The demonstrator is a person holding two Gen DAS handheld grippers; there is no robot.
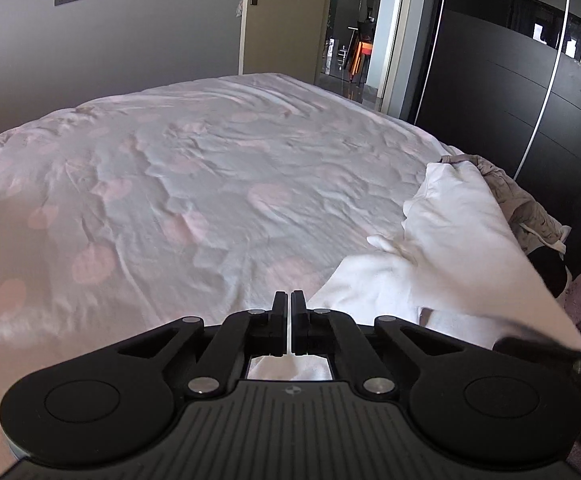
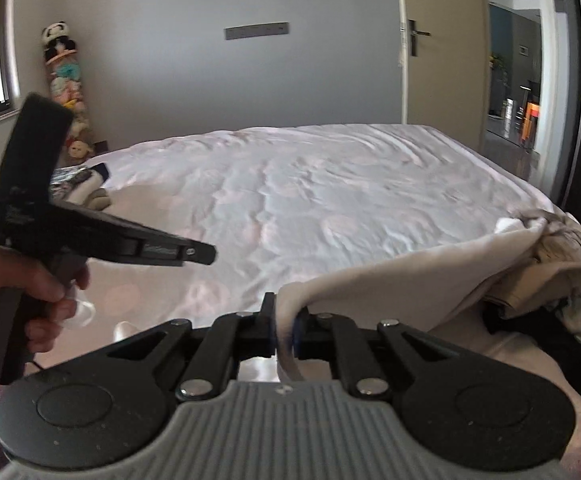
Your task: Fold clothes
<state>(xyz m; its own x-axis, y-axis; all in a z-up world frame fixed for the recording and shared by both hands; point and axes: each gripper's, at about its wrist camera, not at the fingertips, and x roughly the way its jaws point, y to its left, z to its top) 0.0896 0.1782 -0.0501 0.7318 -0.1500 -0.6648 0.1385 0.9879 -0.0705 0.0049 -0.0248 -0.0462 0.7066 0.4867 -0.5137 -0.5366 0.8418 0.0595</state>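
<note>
The left gripper [image 1: 289, 300] has its jaws pinched nearly together on a thin edge of the white garment [image 1: 450, 240], which spreads away toward two o'clock over the bed [image 1: 210, 168]. The right gripper [image 2: 284, 312] clamps a bunched fold of the same white garment [image 2: 390, 280], lifted off the bed toward two o'clock. Beside it at three o'clock lies a heap of grey clothes [image 2: 570, 256]. At twelve o'clock stands an open door [image 2: 422, 60].
</note>
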